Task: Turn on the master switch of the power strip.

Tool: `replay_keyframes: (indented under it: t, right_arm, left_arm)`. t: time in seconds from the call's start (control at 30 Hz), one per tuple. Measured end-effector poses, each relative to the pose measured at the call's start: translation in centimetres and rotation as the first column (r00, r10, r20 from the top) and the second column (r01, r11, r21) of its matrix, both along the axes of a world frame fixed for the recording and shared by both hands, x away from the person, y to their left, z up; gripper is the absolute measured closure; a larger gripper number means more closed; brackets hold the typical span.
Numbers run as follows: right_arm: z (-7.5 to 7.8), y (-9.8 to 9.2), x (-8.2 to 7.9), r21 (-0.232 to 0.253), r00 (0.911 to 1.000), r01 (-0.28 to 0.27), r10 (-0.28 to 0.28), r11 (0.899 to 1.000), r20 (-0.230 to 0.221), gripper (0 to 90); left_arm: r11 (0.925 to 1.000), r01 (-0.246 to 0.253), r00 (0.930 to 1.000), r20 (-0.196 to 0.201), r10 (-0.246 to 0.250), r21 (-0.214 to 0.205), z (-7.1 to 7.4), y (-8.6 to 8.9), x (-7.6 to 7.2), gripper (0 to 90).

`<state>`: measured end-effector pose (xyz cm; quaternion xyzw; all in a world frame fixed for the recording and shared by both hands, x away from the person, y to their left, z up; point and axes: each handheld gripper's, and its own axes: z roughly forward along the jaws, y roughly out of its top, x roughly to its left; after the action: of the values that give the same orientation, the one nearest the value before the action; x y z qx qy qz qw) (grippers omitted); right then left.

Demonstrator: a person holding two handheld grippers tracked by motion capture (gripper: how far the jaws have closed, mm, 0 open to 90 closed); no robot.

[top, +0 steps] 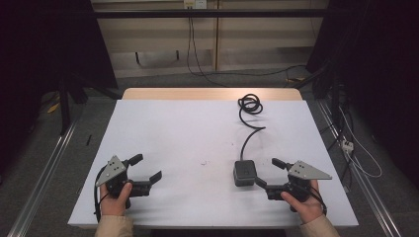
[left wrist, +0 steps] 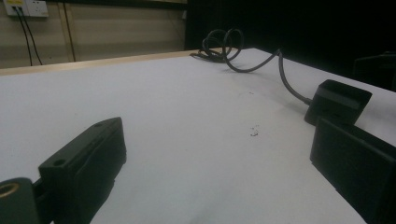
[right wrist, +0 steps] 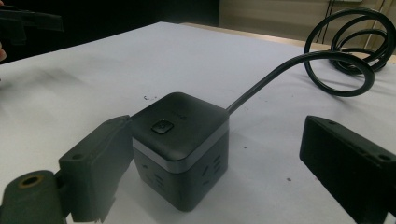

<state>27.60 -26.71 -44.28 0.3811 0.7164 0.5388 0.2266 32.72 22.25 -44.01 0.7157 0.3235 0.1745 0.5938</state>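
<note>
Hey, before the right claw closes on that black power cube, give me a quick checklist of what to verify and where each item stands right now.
1. Right claw open wide enough for the power cube: ok, jaws spread apart.
2. Cube between the jaws: not ok; in the right gripper view the power cube sits by one jaw, with a wide gap to the other.
3. Cube upright, button on top: ok.
4. Cable free to follow: ok, it lies loose and coiled on the table.
5. Left claw out of the way: ok, open and far from the cube.
6. Jaw touching the cube: cannot tell.
</note>
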Motion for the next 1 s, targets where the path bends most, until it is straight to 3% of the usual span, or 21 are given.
replay_keyframes:
  t: [1.0]
  right_arm:
    - [-0.4, -2.1, -0.5, -0.019, 0.9994, 0.034, -0.034, 0.999, 0.000, 9.4]
  left_arm:
    - [1.0000, -0.003, 1.0000, -0.001, 0.003, -0.002, 0.0, 0.0, 0.0, 3.2]
